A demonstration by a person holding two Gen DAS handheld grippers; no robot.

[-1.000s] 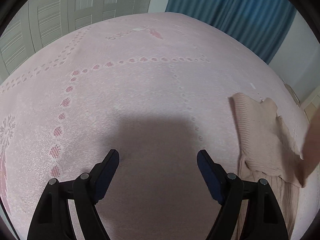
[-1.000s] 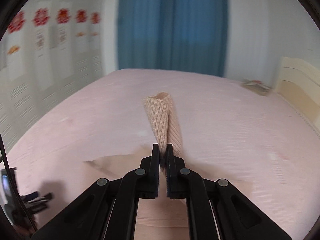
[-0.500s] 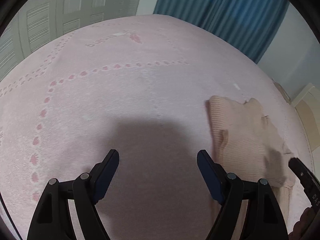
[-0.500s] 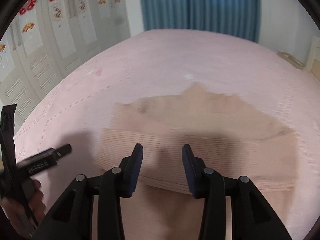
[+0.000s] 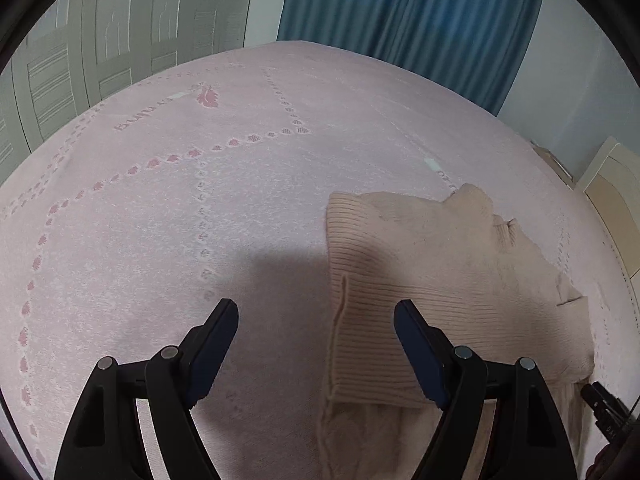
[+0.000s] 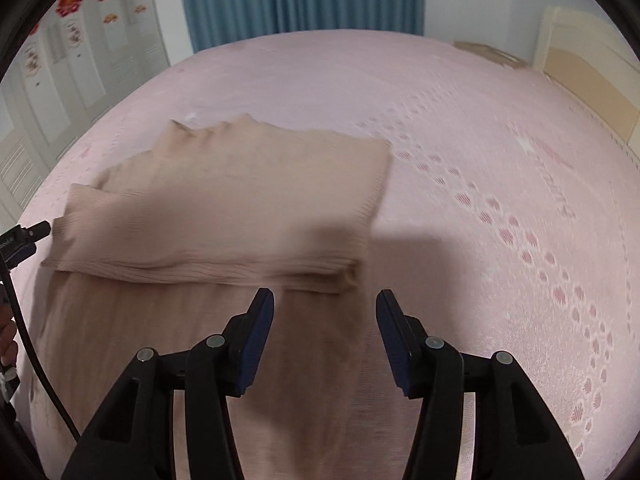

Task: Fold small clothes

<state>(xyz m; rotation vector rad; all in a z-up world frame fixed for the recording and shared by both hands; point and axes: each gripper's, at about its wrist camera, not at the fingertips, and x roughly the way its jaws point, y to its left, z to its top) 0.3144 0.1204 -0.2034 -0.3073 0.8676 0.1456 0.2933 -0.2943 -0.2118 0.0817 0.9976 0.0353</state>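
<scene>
A small beige ribbed knit garment [image 5: 432, 280] lies on the pink bed, its upper part folded over the lower part. In the right wrist view the garment [image 6: 224, 216] lies ahead and to the left, with the fold edge just in front of the fingers. My left gripper [image 5: 316, 312] is open and empty, low over the bed at the garment's left edge. My right gripper [image 6: 325, 300] is open and empty, over the garment's lower layer near the fold's right end.
The pink patterned bedspread [image 5: 160, 208] fills both views. Blue curtains [image 5: 408, 8] and a panelled wardrobe [image 5: 92, 44] stand beyond it. A beige headboard [image 6: 584, 76] is at the right. The other gripper's tip [image 6: 24, 236] shows at the left edge.
My right gripper let go of the garment's ribbed edge and opened, leaving it folded over. My left gripper moved right, toward the garment's left edge.
</scene>
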